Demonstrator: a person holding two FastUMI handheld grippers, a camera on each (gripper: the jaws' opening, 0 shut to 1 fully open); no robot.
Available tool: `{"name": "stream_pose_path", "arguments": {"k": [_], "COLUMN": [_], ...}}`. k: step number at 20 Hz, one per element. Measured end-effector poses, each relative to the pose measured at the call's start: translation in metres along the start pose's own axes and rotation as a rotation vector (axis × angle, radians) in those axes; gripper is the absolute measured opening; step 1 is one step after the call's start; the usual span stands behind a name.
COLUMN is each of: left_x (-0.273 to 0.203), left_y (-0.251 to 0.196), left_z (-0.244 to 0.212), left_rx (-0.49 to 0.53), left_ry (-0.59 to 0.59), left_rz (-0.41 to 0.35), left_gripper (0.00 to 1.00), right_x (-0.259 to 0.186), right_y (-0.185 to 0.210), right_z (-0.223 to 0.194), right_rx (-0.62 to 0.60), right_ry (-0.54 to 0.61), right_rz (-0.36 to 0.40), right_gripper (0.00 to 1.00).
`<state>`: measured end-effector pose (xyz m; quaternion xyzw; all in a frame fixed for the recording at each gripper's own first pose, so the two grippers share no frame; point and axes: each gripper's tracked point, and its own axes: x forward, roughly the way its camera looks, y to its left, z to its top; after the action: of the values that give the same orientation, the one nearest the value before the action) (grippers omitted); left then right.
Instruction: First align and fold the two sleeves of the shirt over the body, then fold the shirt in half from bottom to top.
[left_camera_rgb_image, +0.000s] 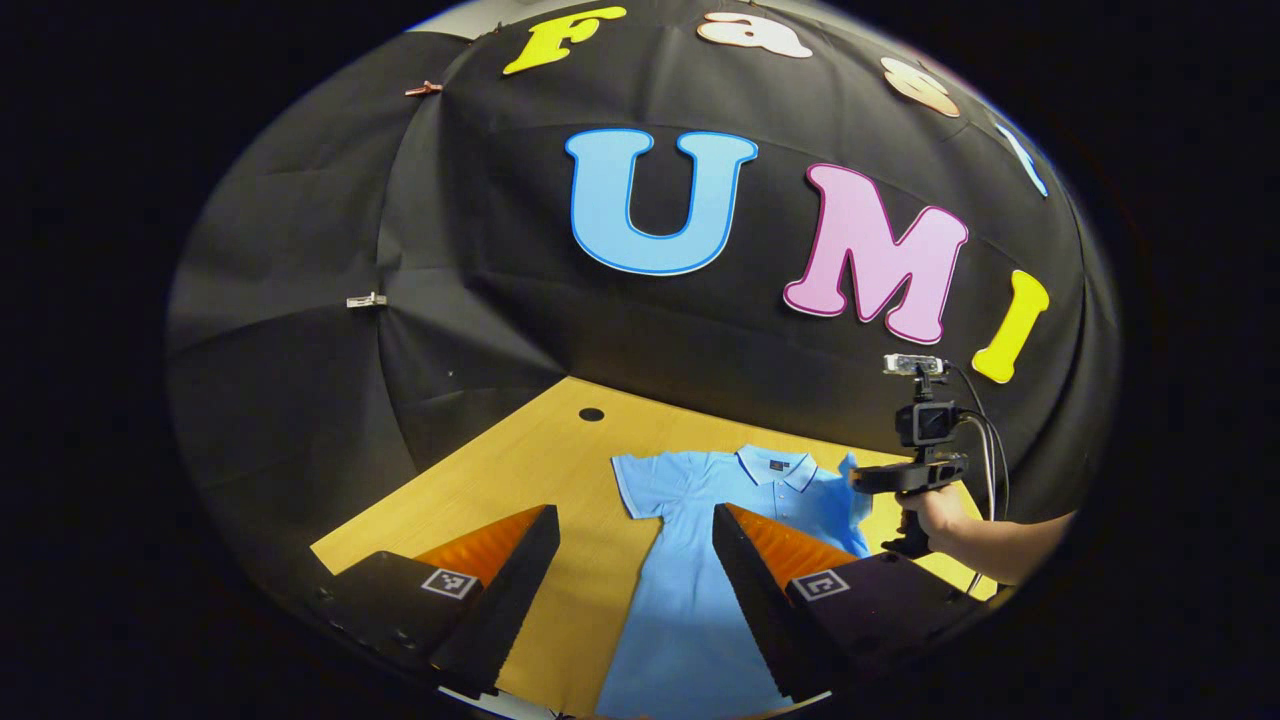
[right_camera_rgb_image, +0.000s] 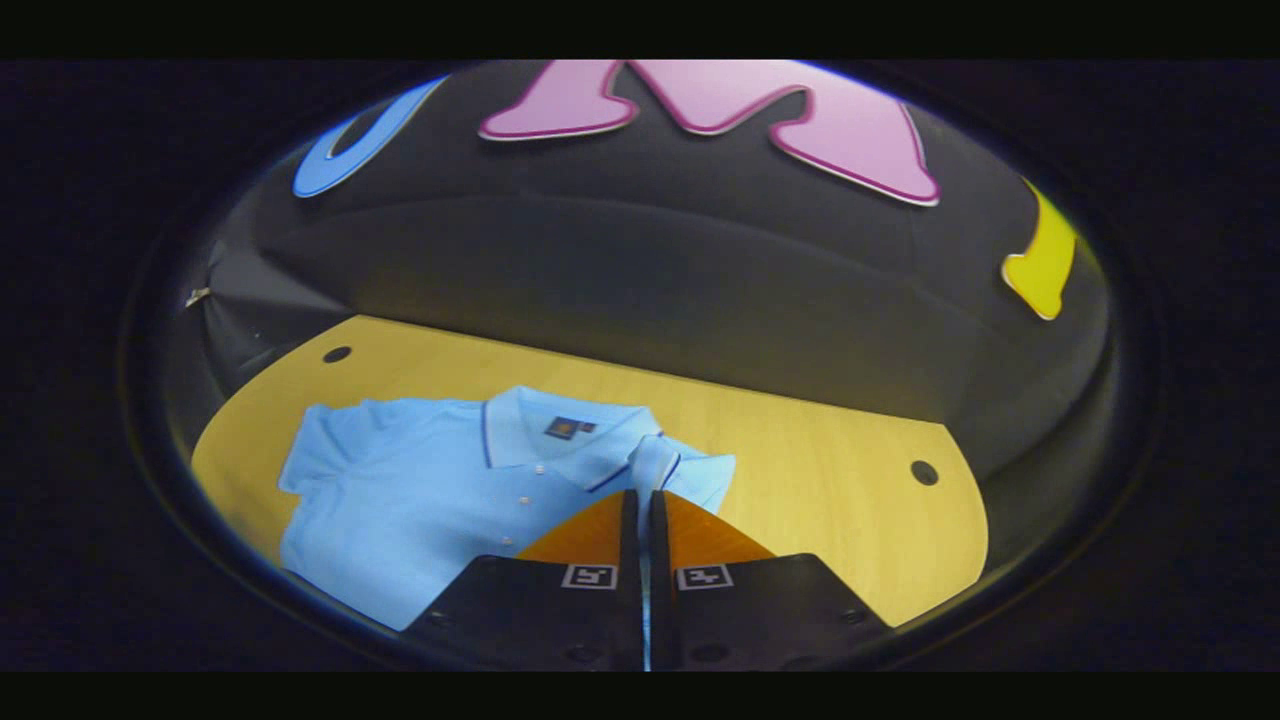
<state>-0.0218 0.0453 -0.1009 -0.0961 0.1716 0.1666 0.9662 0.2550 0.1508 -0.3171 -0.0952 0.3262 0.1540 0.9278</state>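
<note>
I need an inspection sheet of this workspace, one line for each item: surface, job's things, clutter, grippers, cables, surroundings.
Surface: wooden table, with round holes in it.
Job's things: light blue polo shirt lies flat, front up, collar toward the wall; one sleeve is lifted in a pinch, the other sleeve is spread out flat.
Clutter: nothing seen.
Grippers: left gripper open above the shirt body, holding nothing; right gripper shut on the sleeve, held by a hand.
Cables: black cables hang from the right gripper.
Surroundings: black cloth wall held by clips.
</note>
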Motion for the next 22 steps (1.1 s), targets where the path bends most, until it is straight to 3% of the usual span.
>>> {"name": "stream_pose_path", "arguments": {"k": [1,3,4,6,7,9,11,13,15,17,18,22], "left_x": [-0.001,-0.002,-0.002,0.003,0.006,0.017,0.035,0.059,0.089,0.121,0.138,0.215], "left_y": [0.005,0.013,0.015,0.019,0.019,0.019,0.015,0.009,0.004,0.003,0.002,-0.002], "left_z": [-0.001,-0.004,-0.005,-0.008,-0.008,-0.007,-0.008,-0.006,-0.004,-0.003,-0.005,-0.023], "left_rx": [0.000,-0.003,-0.006,-0.012,-0.013,-0.015,-0.019,-0.023,-0.026,-0.034,-0.036,-0.012], "left_ry": [0.002,0.005,0.008,0.011,0.012,0.010,0.012,0.013,0.017,0.024,0.032,0.089], "left_rz": [0.000,-0.001,-0.004,-0.015,-0.023,-0.041,-0.065,-0.090,-0.106,-0.112,-0.110,-0.102], "left_gripper": [0.98,0.98,0.98,0.98,0.98,0.98,0.97,0.97,0.97,0.96,0.96,0.97], "right_x": [-0.002,-0.011,-0.018,-0.027,-0.034,-0.046,-0.060,-0.078,-0.095,-0.112,-0.121,-0.150], "right_y": [0.023,0.069,0.084,0.098,0.098,0.094,0.081,0.064,0.045,0.028,0.020,-0.012], "right_z": [0.000,-0.002,-0.005,-0.011,-0.014,-0.019,-0.024,-0.027,-0.028,-0.032,-0.034,-0.037], "right_rx": [0.017,0.049,0.057,0.062,0.066,0.076,0.071,0.074,0.087,0.103,0.110,0.162], "right_ry": [-0.005,-0.011,-0.012,-0.015,-0.020,-0.020,-0.024,-0.039,-0.057,-0.066,-0.069,-0.095], "right_rz": [0.065,0.191,0.227,0.250,0.253,0.253,0.229,0.194,0.166,0.144,0.132,0.090], "right_gripper": [0.02,0.06,0.18,0.27,0.33,0.60,0.80,0.84,0.96,0.92,0.97,0.96]}}
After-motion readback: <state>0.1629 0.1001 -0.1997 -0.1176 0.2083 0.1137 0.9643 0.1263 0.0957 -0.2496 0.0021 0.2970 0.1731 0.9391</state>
